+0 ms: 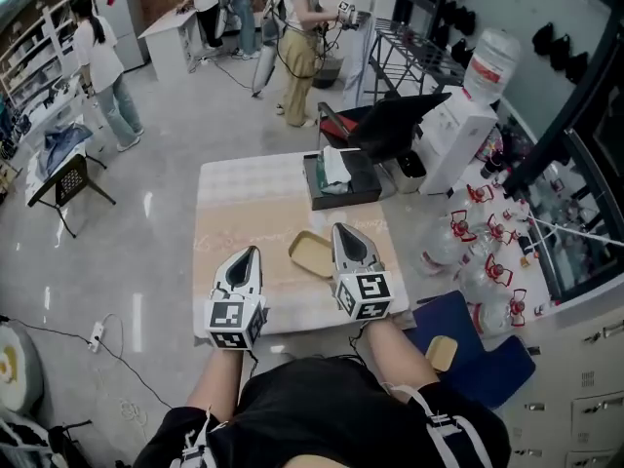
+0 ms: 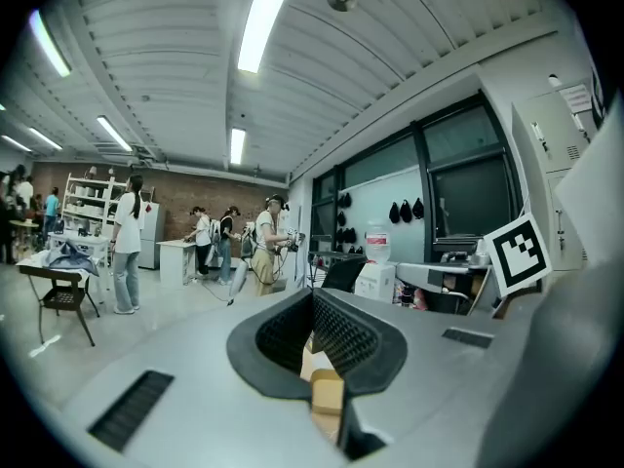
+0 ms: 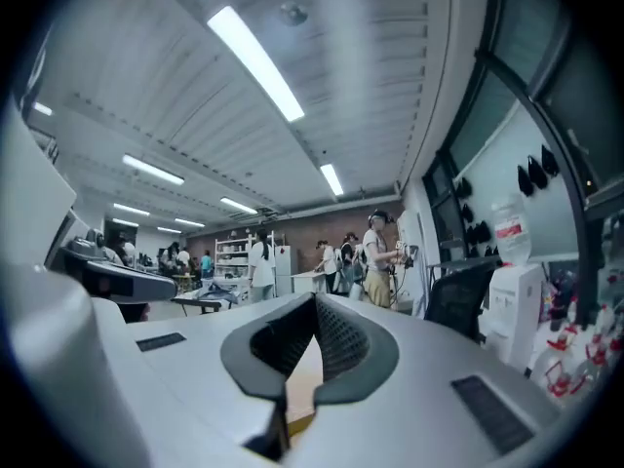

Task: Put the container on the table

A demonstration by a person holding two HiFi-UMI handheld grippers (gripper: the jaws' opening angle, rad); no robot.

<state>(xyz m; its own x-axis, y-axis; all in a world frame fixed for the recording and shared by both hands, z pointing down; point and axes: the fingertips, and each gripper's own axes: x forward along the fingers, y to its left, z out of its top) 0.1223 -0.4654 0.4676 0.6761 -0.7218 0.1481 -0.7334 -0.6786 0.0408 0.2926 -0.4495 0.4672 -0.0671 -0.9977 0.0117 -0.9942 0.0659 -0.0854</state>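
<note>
A shallow beige container (image 1: 311, 253) lies on the pale table (image 1: 244, 203) near its front edge, with nothing holding it. My left gripper (image 1: 252, 252) hovers to the left of it and my right gripper (image 1: 339, 228) just to its right. Both point away from me over the table. In the left gripper view the left gripper (image 2: 314, 295) has its jaws together at the tips with nothing between them. The right gripper (image 3: 315, 300) is likewise shut and empty in its own view. Both gripper views look level across the room.
A black box (image 1: 341, 176) with a white cloth in it stands at the table's far right. A water dispenser (image 1: 456, 139) and several bottles (image 1: 478, 252) stand to the right. A blue seat (image 1: 487, 359) holds another beige piece (image 1: 442, 352). People (image 1: 297, 27) work at the back.
</note>
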